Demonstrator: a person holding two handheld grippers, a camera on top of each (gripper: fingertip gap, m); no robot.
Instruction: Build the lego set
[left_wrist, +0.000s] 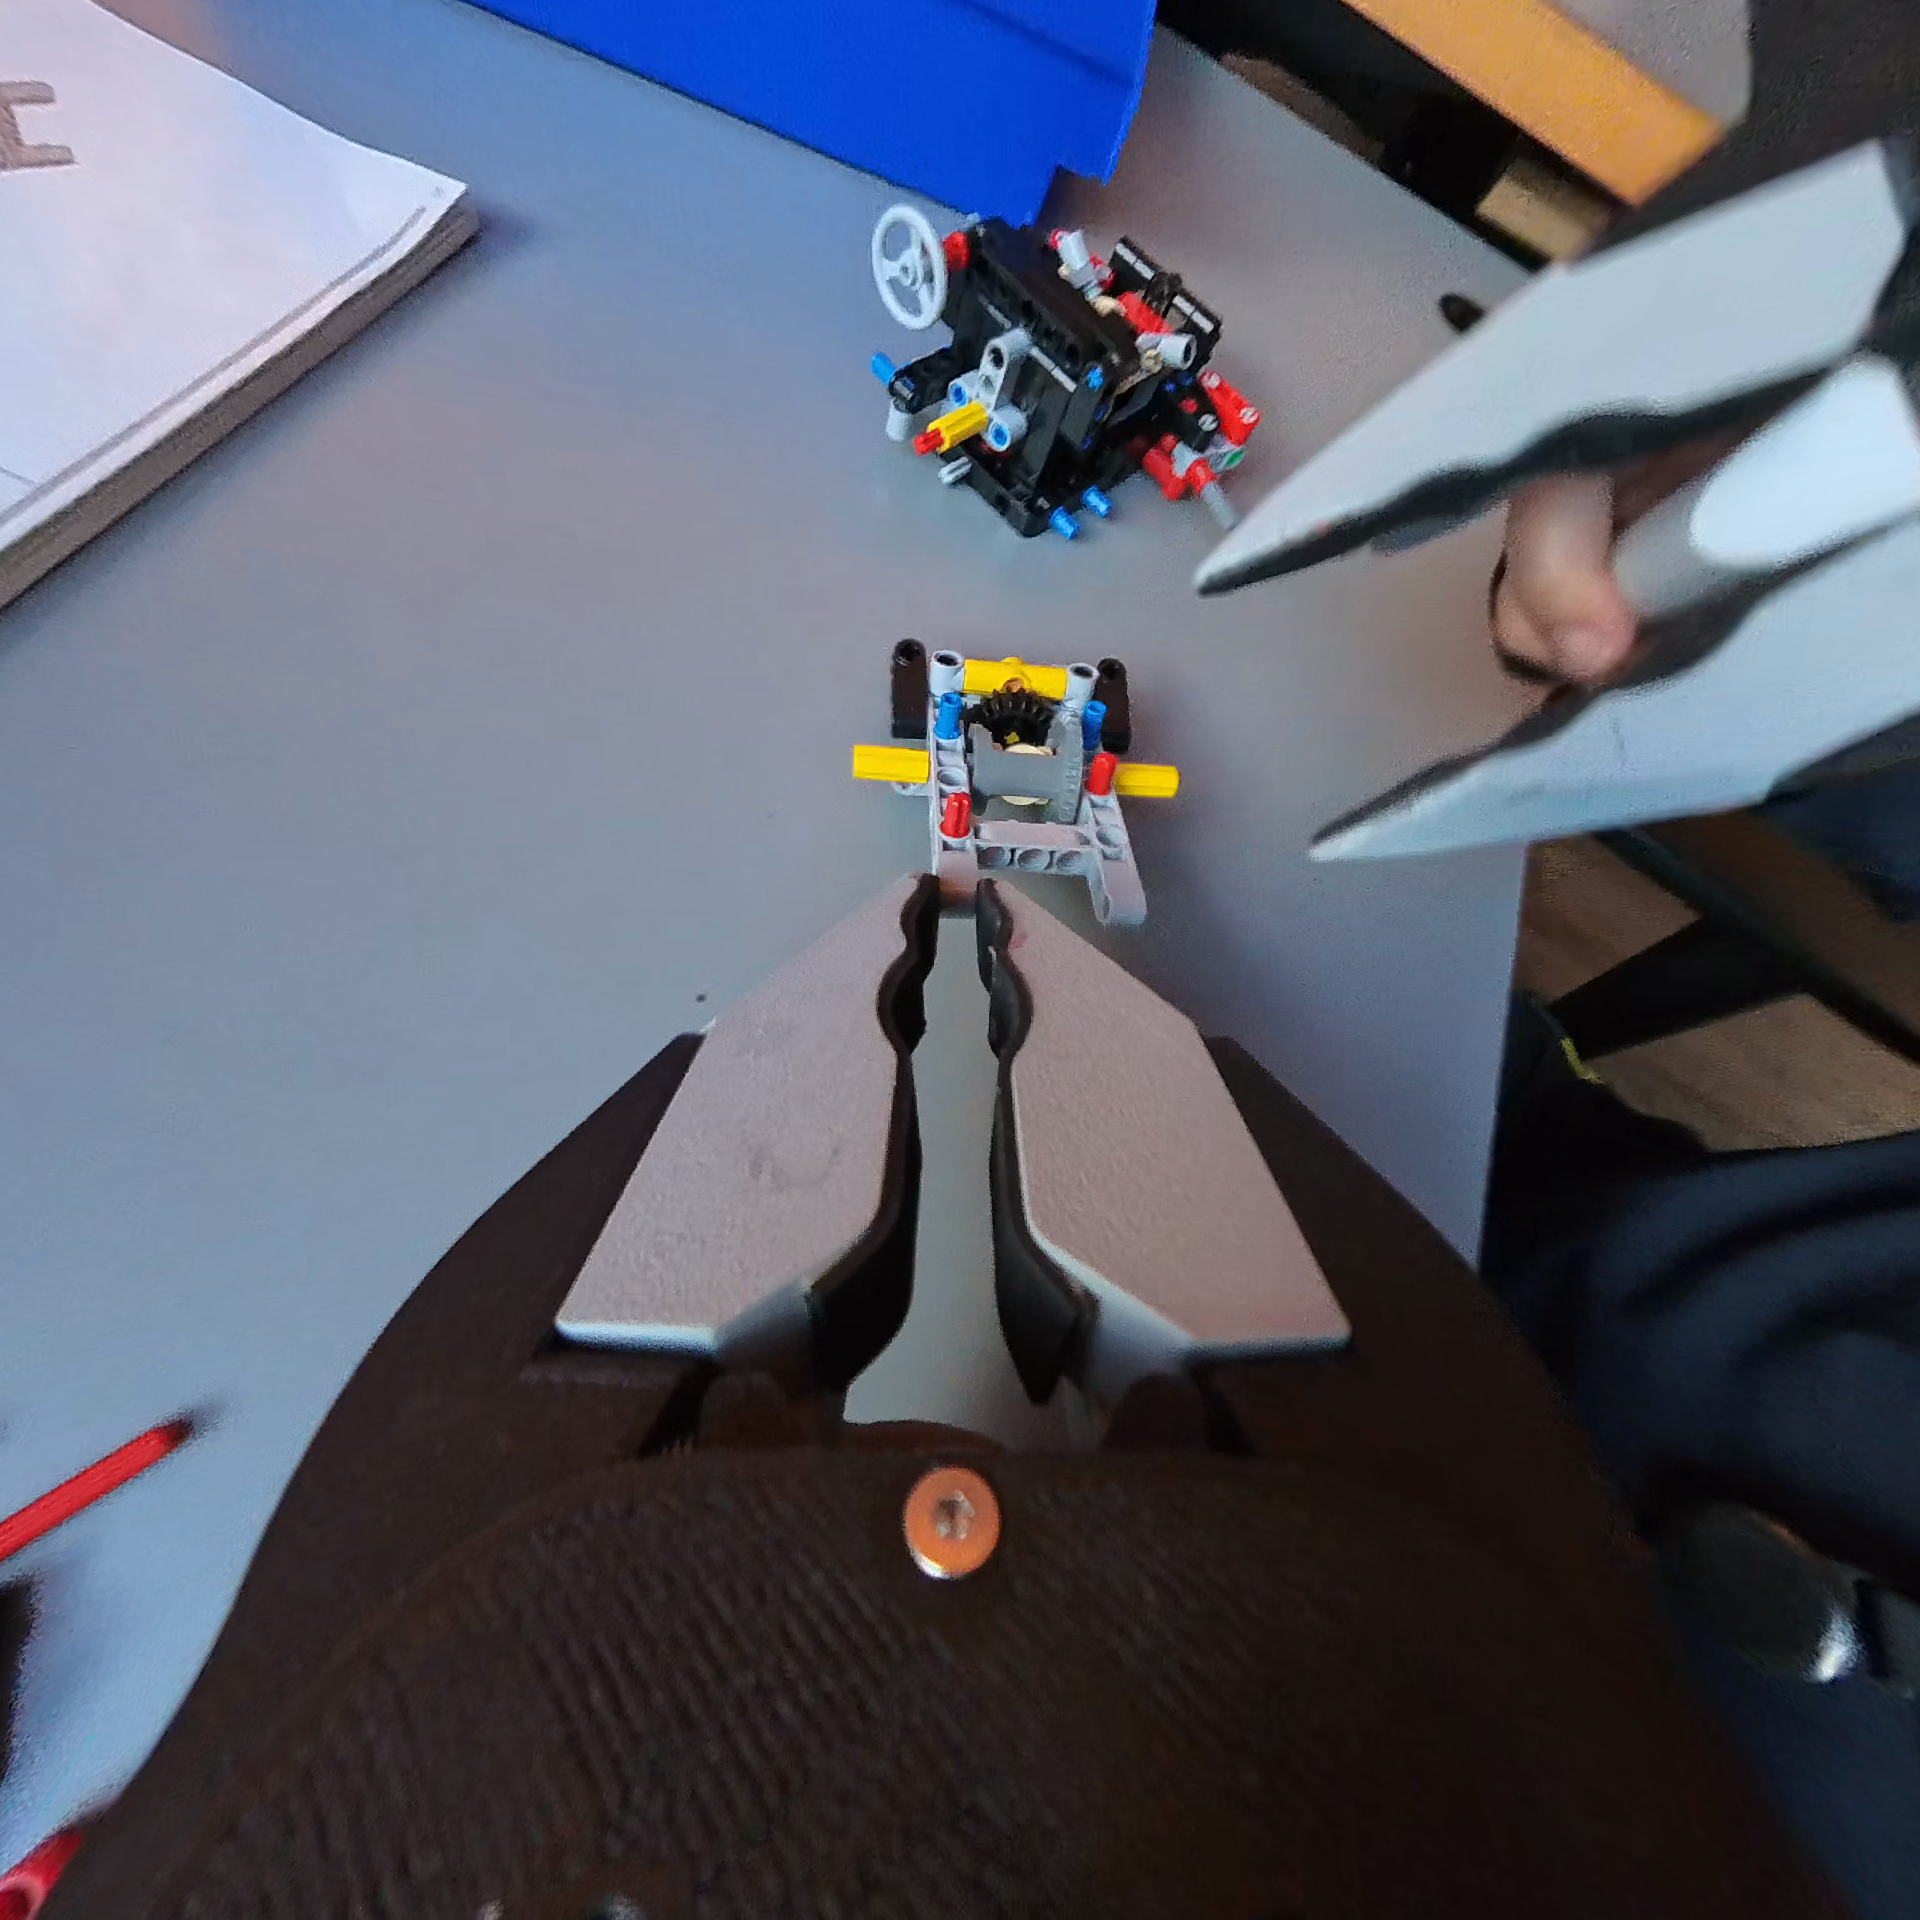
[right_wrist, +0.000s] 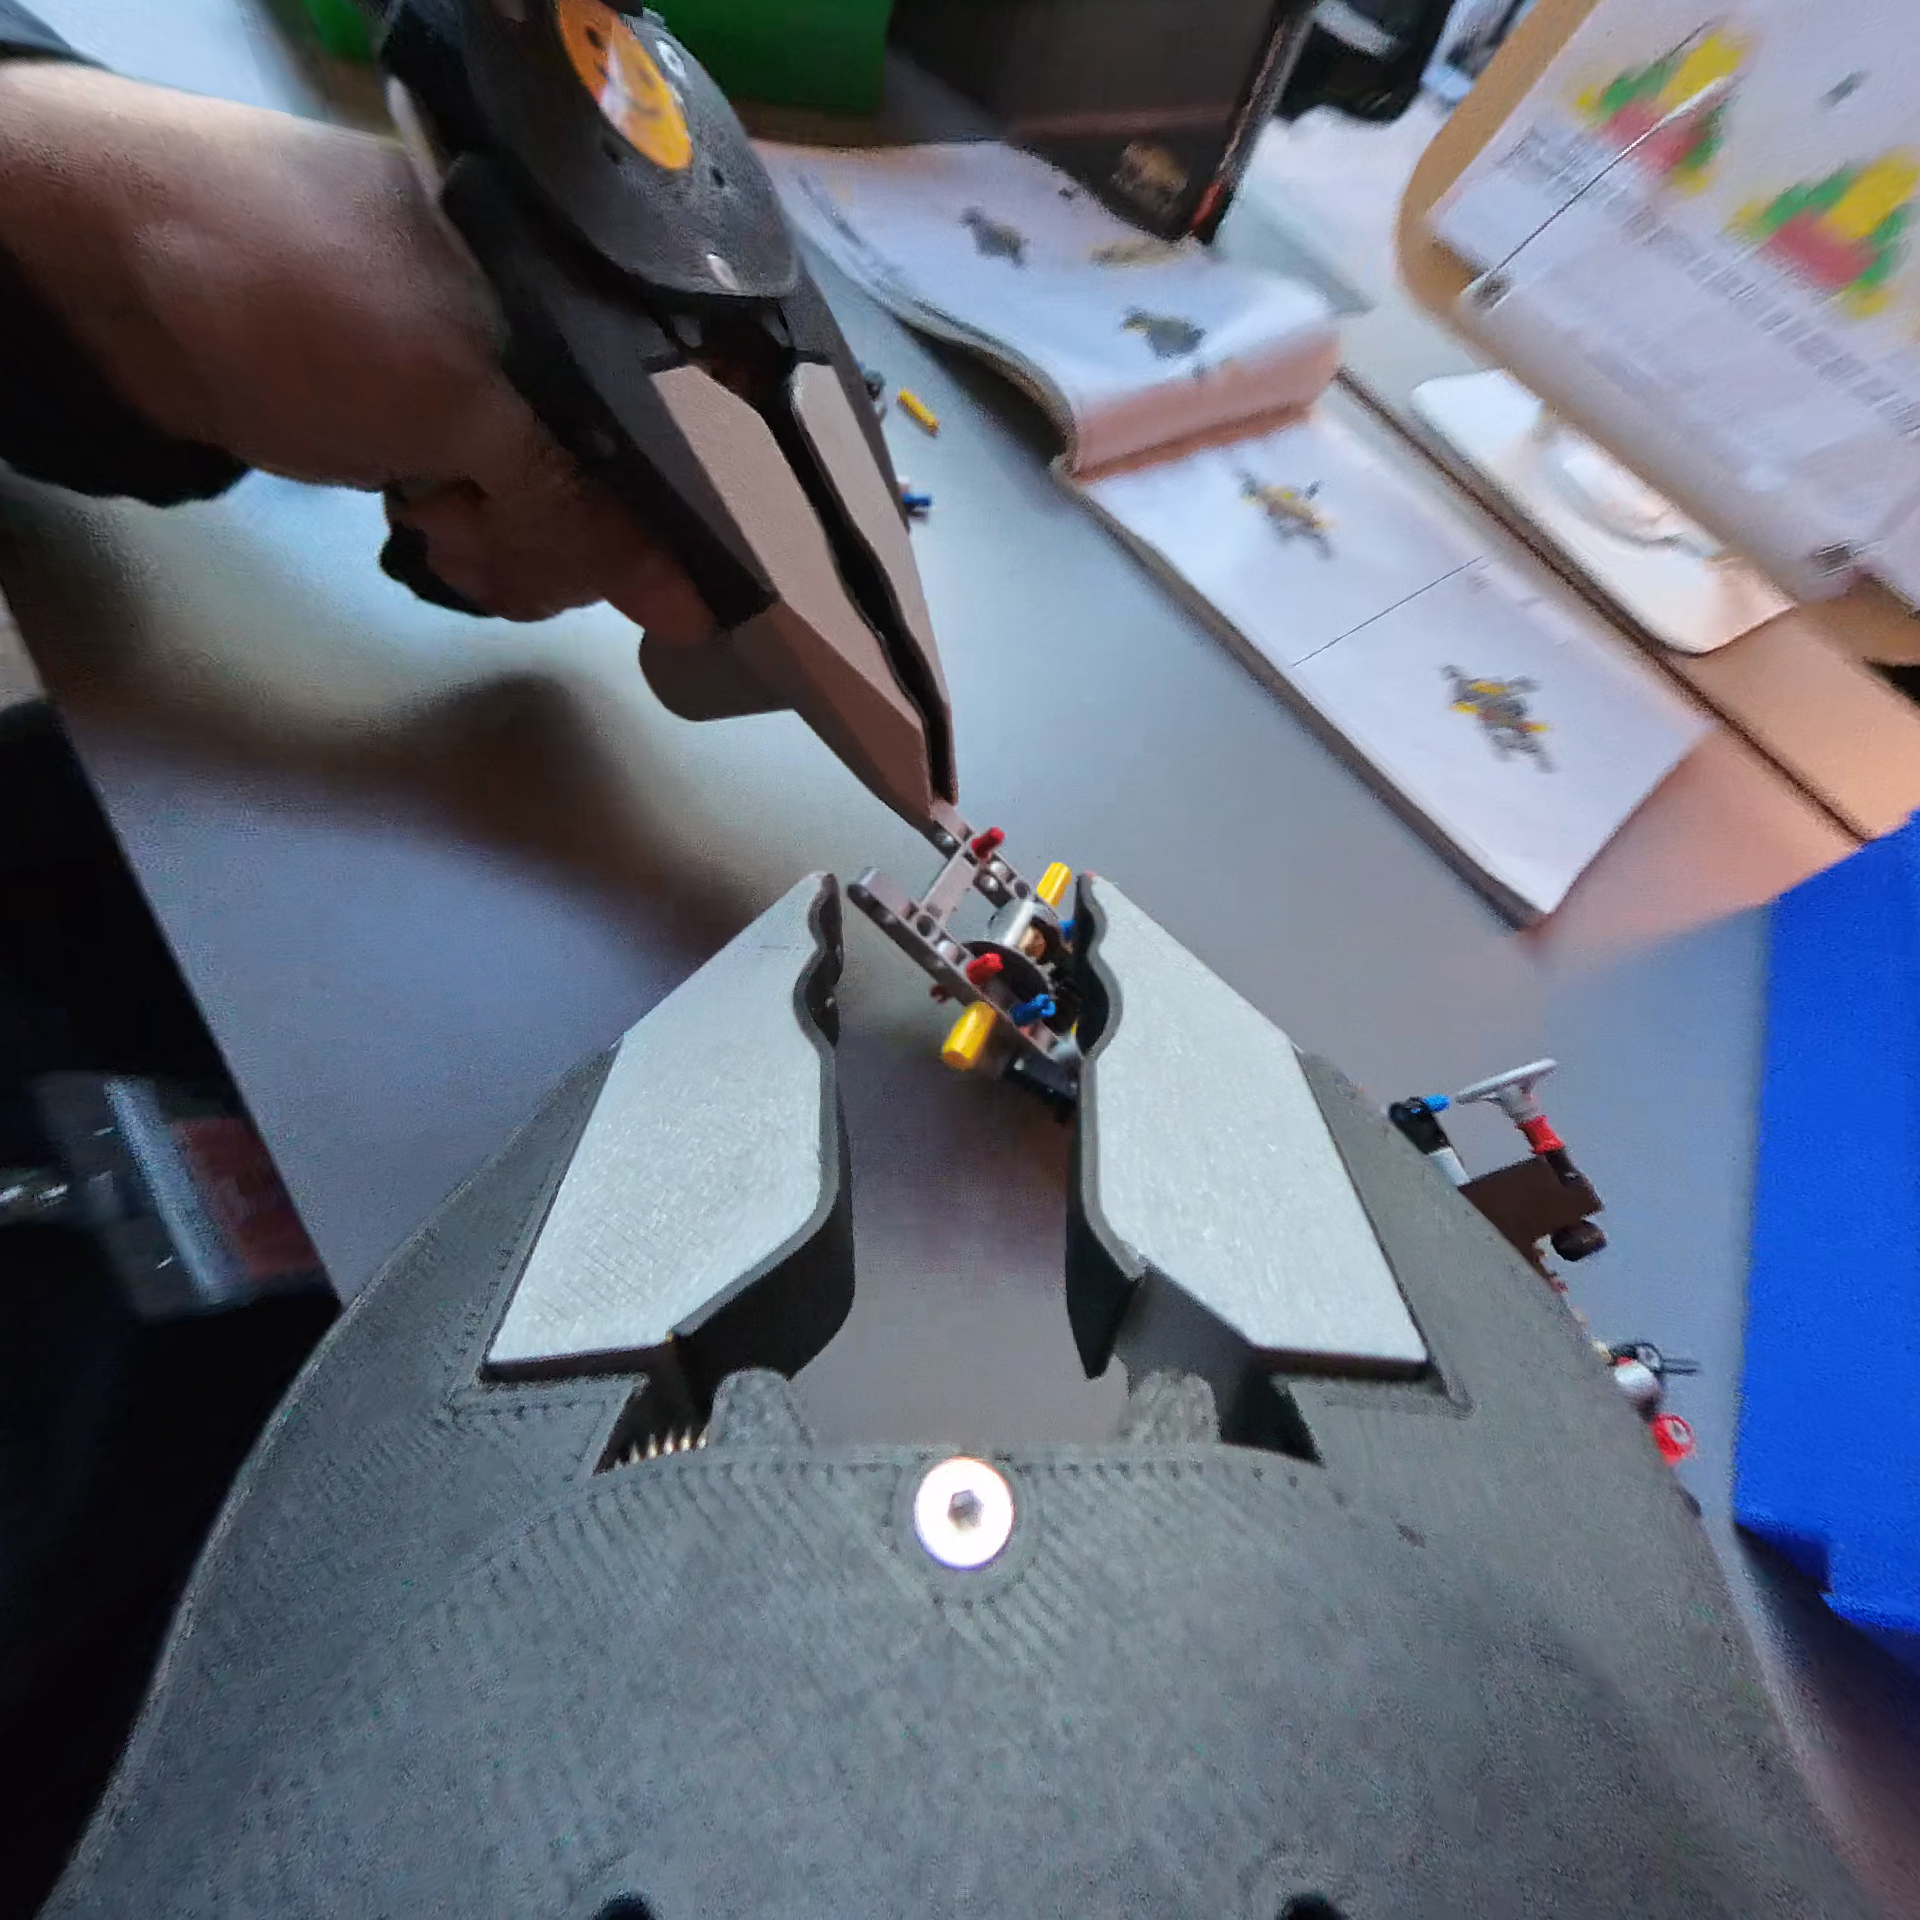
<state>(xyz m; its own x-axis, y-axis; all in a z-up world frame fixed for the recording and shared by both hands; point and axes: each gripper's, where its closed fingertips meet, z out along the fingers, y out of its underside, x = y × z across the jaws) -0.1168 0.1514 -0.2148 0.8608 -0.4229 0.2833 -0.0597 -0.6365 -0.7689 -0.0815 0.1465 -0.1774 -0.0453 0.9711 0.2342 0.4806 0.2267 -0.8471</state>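
The left gripper (left_wrist: 958, 891) is pinched tight on the near end of one grey beam of the small grey brick frame (left_wrist: 1023, 774), and you can see that same beam end caught between its tips in the right wrist view. The frame sits near the middle of the grey table (left_wrist: 520, 727), with yellow rods (left_wrist: 891, 764) poking out on both sides, a black gear (left_wrist: 1006, 715) in its middle, and little red and blue pins. The right gripper (right_wrist: 956, 935) is wide open. Its right finger (right_wrist: 1096, 987) is just beside the far end of the frame and may touch it, but its left finger stands apart, so it holds nothing. Farther away on the table is a bigger black brick model (left_wrist: 1060, 364) with a grey wheel (left_wrist: 909, 265), close to a blue box (left_wrist: 914, 83). An open booklet (right_wrist: 1351, 582) lies on the far side, and a red rod (left_wrist: 94, 1481) lies at the near left. To do well here, I think the left gripper should keep a firm, steady pinch so the frame does not tip or spin. The right one would best go slowly and stay clear of the small pins and the gear, since a bump could knock them loose. It looks safer to take hold of a strong beam than a thin rod.
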